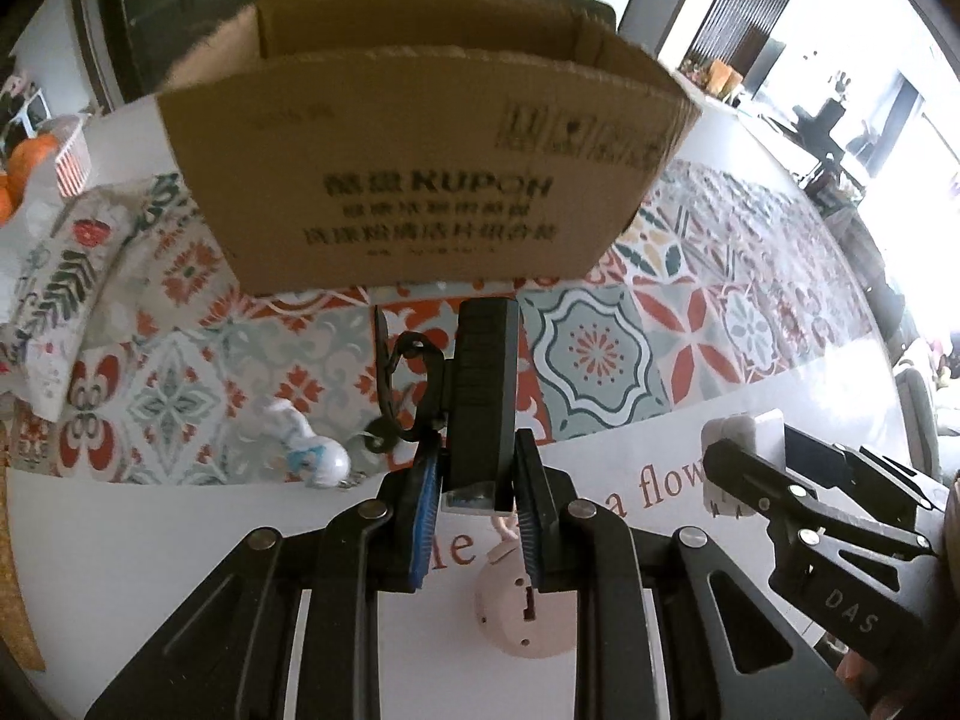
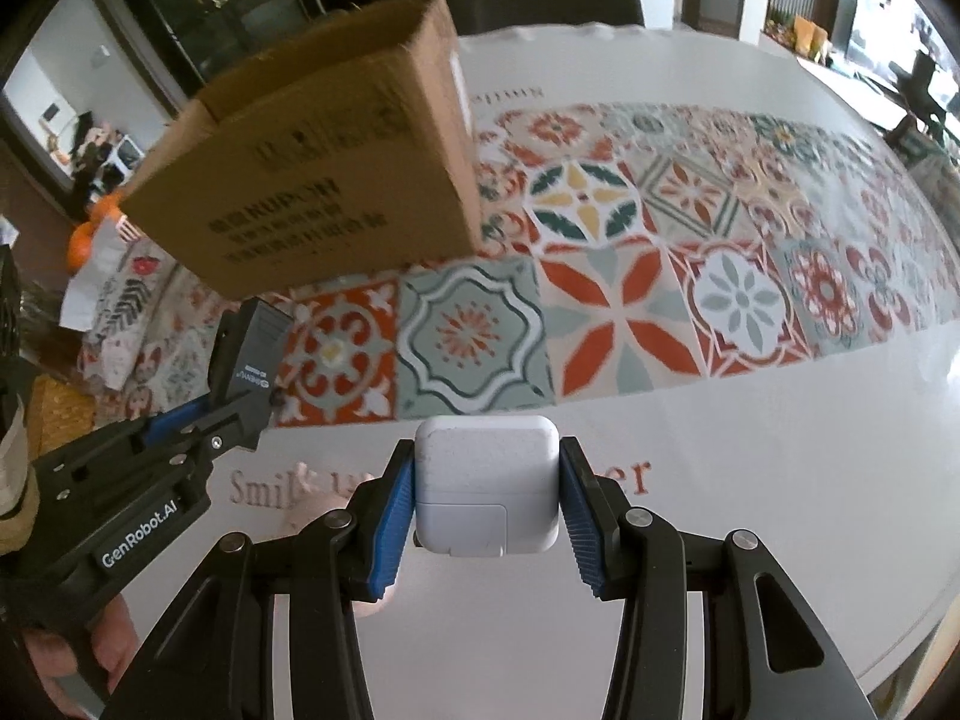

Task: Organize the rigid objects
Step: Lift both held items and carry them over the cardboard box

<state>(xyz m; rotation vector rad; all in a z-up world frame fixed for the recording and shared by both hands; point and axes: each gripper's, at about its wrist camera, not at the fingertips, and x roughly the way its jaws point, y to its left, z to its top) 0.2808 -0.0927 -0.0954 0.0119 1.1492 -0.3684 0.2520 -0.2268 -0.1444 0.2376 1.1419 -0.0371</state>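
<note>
Fingers of the left gripper (image 1: 474, 480) clamped a black device (image 1: 483, 384); the right gripper (image 2: 486, 516) pinched a white charger (image 2: 487, 483). Ahead stood the cardboard box (image 1: 420, 168); both should probably rise above its rim before releasing.

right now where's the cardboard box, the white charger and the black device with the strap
cardboard box (image 1: 420, 180), left wrist view, printed front wall
white charger (image 2: 487, 483), right wrist view, centre of its top face
black device (image 1: 483, 384), left wrist view, middle of its long ribbed side

Black hand-held gripper (image 2: 486, 516), blue ribbed pads (image 2: 393, 534)
</note>
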